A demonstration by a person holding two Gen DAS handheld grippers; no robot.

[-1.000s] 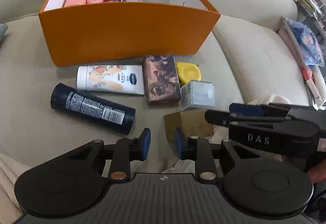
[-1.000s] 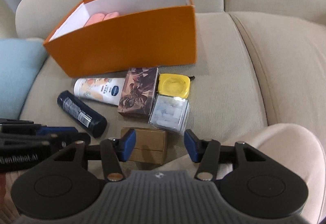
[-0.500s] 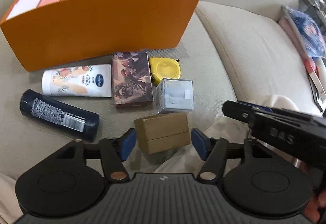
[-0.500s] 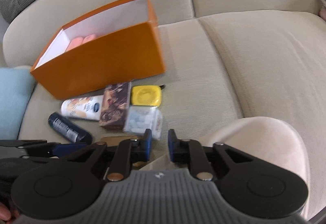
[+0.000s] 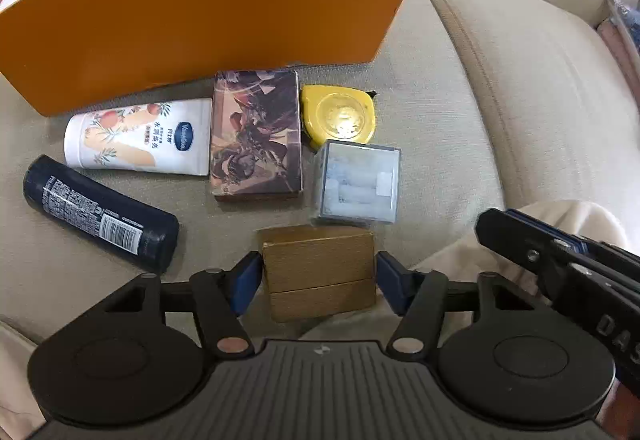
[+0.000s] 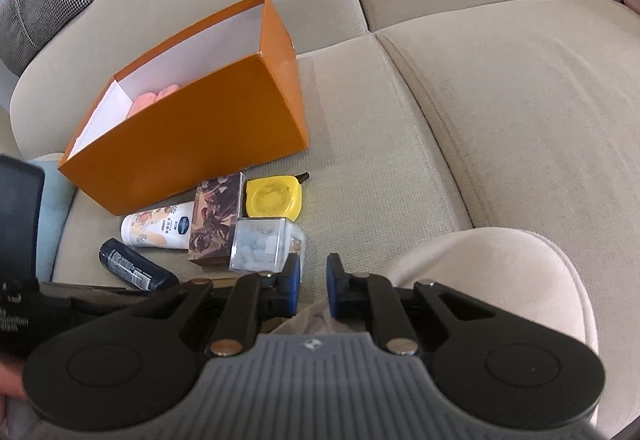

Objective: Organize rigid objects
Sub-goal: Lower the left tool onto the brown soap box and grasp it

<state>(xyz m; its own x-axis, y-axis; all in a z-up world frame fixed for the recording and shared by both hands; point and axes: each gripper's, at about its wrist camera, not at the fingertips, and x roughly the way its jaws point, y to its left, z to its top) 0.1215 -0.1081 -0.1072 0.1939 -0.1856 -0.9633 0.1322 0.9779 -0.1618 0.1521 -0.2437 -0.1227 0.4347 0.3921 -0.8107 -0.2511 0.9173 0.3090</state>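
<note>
A brown wooden box (image 5: 320, 272) lies on the sofa cushion between the fingers of my left gripper (image 5: 319, 280), whose blue pads stand on both its sides, touching or nearly so. Beyond it lie a clear plastic box (image 5: 360, 182), a yellow tape measure (image 5: 339, 117), a picture-printed box (image 5: 256, 138), a white lotion tube (image 5: 140, 138) and a dark bottle (image 5: 100, 218). The orange box (image 5: 208, 8) stands behind them with pink items inside. My right gripper (image 6: 313, 282) is nearly shut and empty, hovering just right of the clear box (image 6: 264, 244).
A light trouser leg (image 6: 492, 272) lies at the right of the objects. A light blue cushion (image 6: 52, 200) sits left of the orange box (image 6: 192, 148). A checked cushion (image 6: 44, 4) leans at the far left. Bare sofa seat (image 6: 500, 100) stretches to the right.
My left gripper opened and moved forward until its fingers framed the brown box. My right gripper closed from wide open and pulled back to the right.
</note>
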